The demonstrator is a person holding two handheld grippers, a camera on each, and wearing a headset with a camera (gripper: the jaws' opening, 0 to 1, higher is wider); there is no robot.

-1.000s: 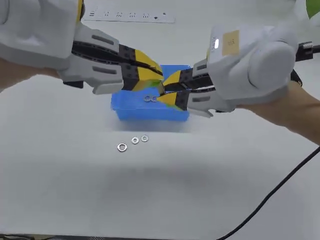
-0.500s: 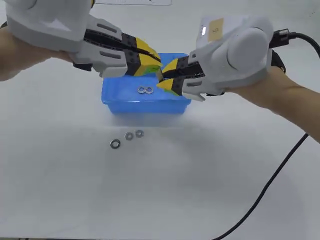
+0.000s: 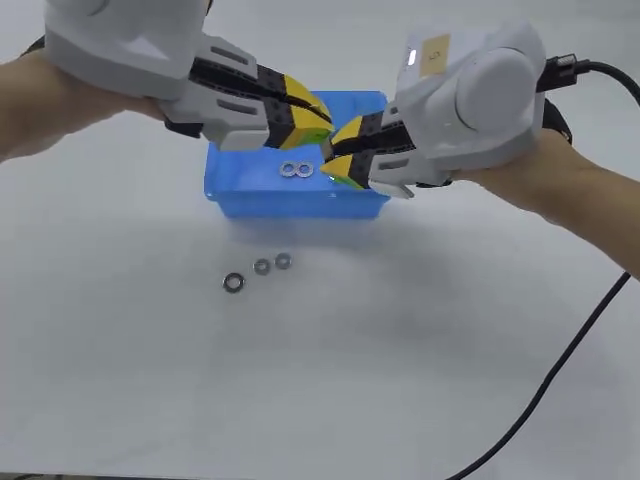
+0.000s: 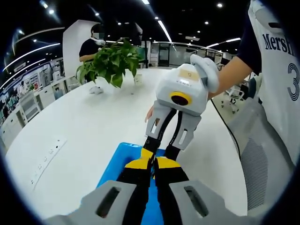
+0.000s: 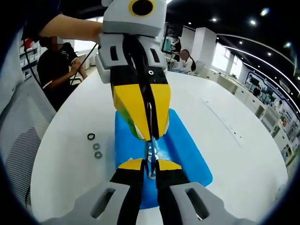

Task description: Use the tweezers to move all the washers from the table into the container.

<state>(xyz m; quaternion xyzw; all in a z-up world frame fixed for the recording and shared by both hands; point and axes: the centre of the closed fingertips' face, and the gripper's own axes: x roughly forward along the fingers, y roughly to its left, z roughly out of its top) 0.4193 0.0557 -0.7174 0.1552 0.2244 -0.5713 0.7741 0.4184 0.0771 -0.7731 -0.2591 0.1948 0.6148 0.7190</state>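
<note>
Since the earlier picture nothing on the white table [image 3: 400, 350] has moved; only the head view itself has drifted. The left gripper [image 3: 322, 113] and right gripper [image 3: 335, 170] still meet tip to tip above the blue container [image 3: 290, 205], each held in a person's hand. Two washers [image 3: 296, 170] lie side by side, touching, inside the container. Three more washers [image 3: 262, 266] sit in a short row on the table just in front of it.

In the right gripper view, the right jaws are drawn narrow around a thin pale sliver, probably the tweezers [image 5: 151, 159], which runs up to the left gripper's tips. The left jaws are also nearly together. Whether they pinch the tweezers too, I cannot tell.
</note>
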